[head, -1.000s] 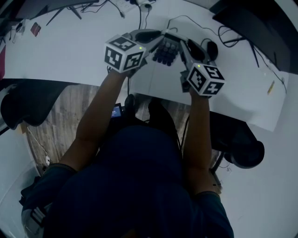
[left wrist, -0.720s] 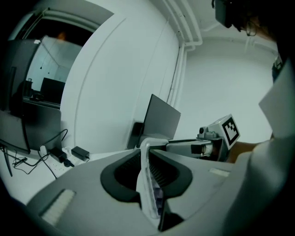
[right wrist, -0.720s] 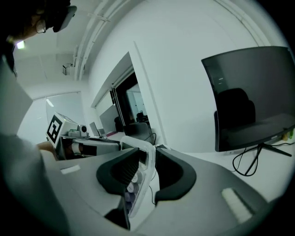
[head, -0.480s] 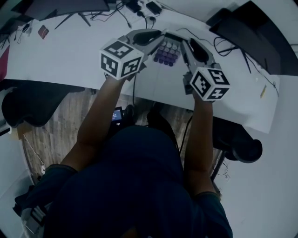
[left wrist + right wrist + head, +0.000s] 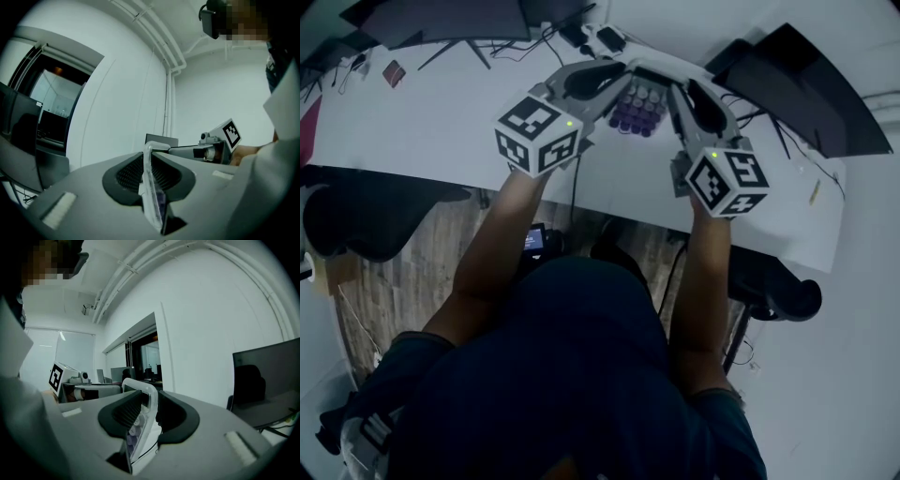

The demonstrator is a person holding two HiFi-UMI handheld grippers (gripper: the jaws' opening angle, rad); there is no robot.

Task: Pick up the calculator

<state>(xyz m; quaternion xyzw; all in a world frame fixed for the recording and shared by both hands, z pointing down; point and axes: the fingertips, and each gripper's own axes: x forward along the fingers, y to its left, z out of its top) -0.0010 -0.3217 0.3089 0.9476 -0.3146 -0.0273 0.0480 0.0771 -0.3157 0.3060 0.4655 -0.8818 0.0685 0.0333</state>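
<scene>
One pale-cased calculator (image 5: 637, 105) with purple keys is held at the upper centre of the head view, apparently lifted off the white desk (image 5: 441, 112). Its opposite edges are clamped in the jaws of the left gripper (image 5: 609, 80) and the right gripper (image 5: 680, 89), probably so that tilting is prevented.

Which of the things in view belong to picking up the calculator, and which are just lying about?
For the job: calculator; left gripper and right gripper, both shut on it.

Lying about: monitor, cables, chair.
</scene>
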